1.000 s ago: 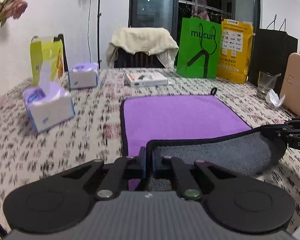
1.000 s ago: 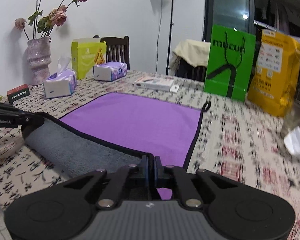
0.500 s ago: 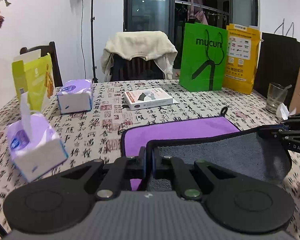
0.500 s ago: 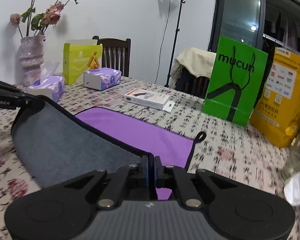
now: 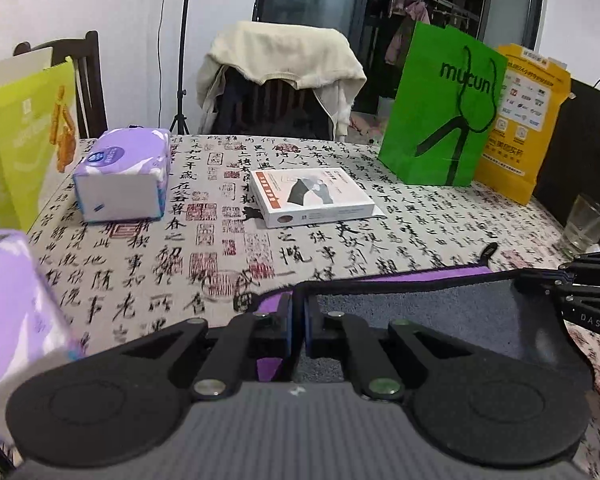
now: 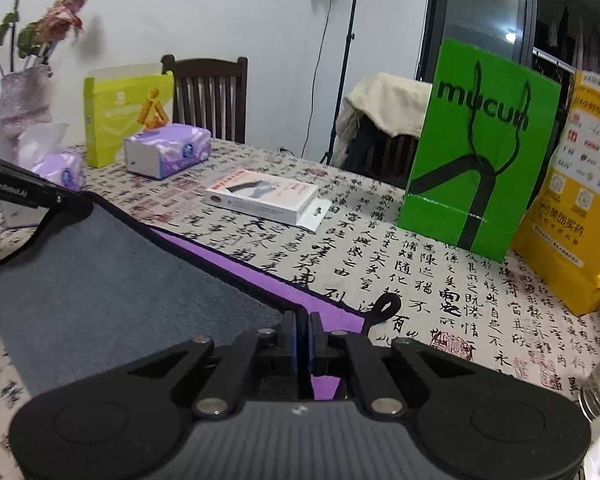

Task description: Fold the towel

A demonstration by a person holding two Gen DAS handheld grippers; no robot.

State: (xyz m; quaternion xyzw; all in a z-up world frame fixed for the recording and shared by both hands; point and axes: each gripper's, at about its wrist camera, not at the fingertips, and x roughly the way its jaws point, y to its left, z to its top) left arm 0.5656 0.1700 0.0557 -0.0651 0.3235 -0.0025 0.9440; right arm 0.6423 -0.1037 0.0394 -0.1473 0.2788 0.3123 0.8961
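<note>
Two grippers, left (image 5: 298,320) and right (image 6: 303,334), jaws clenched on towel (image 5: 420,320) corners; purple far edge lies just ahead, lower centre.

The towel (image 5: 420,312) lies on the counter (image 5: 340,248), its near edge lifted between the left gripper (image 5: 298,320) and the right gripper (image 6: 303,334), jaws pinched on its corners. Behind it sits a flat box (image 5: 312,196); left of that, a tissue pack (image 5: 124,176). Two paper bags (image 5: 440,108) stand at the far right, a glass (image 5: 584,226) beside them
</note>
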